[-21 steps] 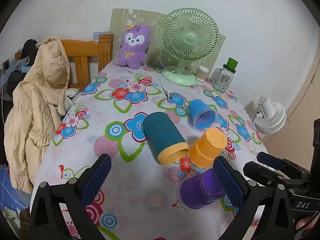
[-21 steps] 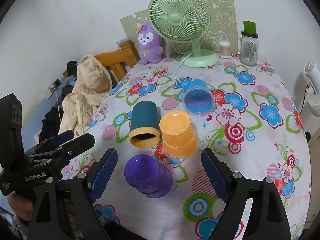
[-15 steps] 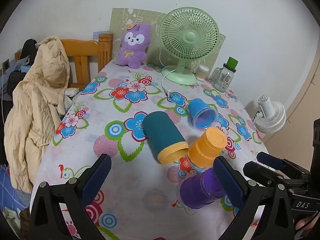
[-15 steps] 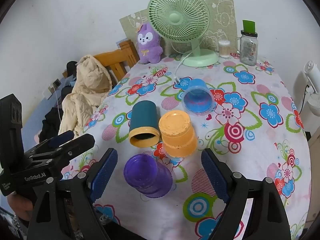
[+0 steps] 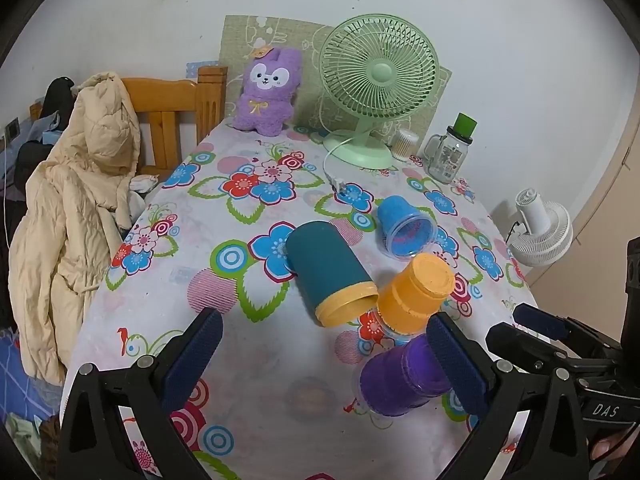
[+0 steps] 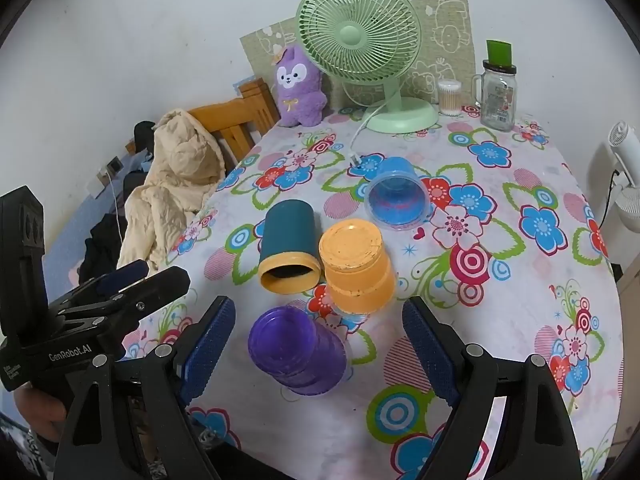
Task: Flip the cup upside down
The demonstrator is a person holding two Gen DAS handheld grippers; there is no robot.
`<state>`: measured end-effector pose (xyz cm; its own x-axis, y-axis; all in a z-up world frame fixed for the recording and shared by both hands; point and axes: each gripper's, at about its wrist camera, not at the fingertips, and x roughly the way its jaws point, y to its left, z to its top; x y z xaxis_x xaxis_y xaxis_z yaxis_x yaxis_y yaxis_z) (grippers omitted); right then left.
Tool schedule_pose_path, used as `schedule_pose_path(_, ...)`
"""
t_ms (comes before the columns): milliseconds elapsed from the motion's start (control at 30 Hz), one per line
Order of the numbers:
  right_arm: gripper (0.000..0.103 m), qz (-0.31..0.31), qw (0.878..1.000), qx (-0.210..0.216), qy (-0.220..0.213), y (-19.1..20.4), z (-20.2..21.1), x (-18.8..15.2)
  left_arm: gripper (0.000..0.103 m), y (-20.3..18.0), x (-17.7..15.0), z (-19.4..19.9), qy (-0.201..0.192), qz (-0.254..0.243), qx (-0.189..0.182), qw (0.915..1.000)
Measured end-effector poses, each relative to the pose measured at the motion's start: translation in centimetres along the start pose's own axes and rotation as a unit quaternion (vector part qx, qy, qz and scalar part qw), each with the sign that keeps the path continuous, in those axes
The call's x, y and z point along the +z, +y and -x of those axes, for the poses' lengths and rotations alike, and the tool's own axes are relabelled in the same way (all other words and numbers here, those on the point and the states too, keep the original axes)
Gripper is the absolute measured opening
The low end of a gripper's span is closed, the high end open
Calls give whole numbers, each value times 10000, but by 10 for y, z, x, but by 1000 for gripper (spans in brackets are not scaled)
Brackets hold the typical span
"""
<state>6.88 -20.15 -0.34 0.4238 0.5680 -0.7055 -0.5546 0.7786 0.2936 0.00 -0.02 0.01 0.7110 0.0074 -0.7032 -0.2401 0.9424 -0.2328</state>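
Several cups sit on the floral tablecloth. A purple cup (image 6: 298, 350) lies on its side nearest me, its base toward the right wrist camera, between the open fingers of my right gripper (image 6: 318, 354). An orange cup (image 6: 356, 266) stands upside down just beyond it. A teal cup with a yellow rim (image 6: 289, 246) and a blue cup (image 6: 396, 198) lie on their sides. My left gripper (image 5: 324, 364) is open and empty, with the purple cup (image 5: 404, 380) by its right finger.
A green desk fan (image 6: 360, 40), a purple plush toy (image 6: 298, 88), a glass jar with a green lid (image 6: 498, 92) and a small tub stand at the table's far edge. A wooden chair with a beige coat (image 5: 76, 208) stands left of the table. A white fan (image 5: 540, 232) stands on the right.
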Motion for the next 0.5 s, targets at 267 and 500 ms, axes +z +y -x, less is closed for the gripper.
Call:
schedule_pose_path(267, 88, -3, 10000, -9, 9, 1, 0, 0, 103, -2, -3, 0, 9, 1, -8, 10000)
schedule_pose_path(500, 88, -3, 10000, -13, 15, 2, -1, 0, 103, -2, -4, 0, 12, 1, -6, 10000)
